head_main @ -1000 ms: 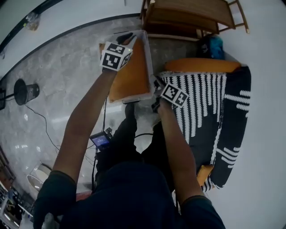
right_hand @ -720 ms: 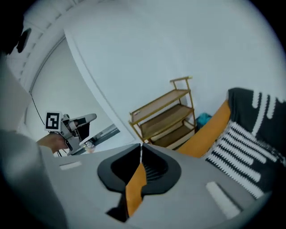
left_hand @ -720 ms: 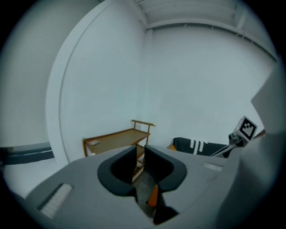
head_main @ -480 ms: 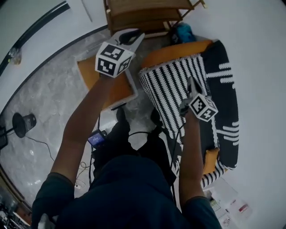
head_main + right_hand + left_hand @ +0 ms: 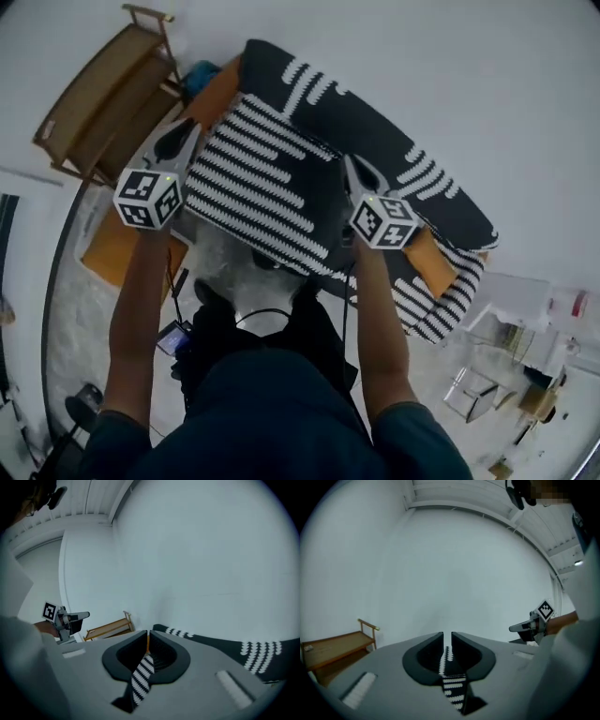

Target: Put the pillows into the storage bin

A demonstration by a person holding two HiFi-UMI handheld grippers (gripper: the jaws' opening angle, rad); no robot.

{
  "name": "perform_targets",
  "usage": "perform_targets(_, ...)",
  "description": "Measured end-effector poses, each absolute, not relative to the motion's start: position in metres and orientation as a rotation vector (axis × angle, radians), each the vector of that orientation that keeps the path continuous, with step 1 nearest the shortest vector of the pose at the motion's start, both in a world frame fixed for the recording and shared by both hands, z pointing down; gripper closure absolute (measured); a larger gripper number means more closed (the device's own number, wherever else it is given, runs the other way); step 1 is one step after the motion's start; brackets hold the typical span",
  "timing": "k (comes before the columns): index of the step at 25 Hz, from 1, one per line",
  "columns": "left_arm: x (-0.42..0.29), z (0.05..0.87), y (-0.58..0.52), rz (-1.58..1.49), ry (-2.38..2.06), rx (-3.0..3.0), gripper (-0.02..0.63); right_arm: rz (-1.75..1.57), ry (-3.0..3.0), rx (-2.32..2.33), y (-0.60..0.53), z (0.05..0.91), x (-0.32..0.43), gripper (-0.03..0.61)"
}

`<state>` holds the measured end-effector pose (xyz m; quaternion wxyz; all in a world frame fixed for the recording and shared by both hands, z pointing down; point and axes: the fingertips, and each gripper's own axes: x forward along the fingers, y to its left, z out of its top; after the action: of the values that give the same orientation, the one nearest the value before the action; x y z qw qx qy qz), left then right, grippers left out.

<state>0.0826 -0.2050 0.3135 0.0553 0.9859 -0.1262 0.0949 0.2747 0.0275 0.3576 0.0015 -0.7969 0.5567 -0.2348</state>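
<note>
Ahead of our left gripper and right gripper we find open air up to a plain white wall. A black-and-white striped fabric pillow spans between them, and a brown wooden bench stands to the left gripper's left.

Grey marble floor, storage bin standing on it, wooden bench nearby
</note>
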Motion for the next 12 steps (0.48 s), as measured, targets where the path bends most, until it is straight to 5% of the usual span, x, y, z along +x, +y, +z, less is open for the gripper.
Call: perform_targets(12,0.409,0.410,0.111,0.498,0.245,2.919,0.563,-0.797,1.162,-2.653,0.392,0.415,0.516,0.551)
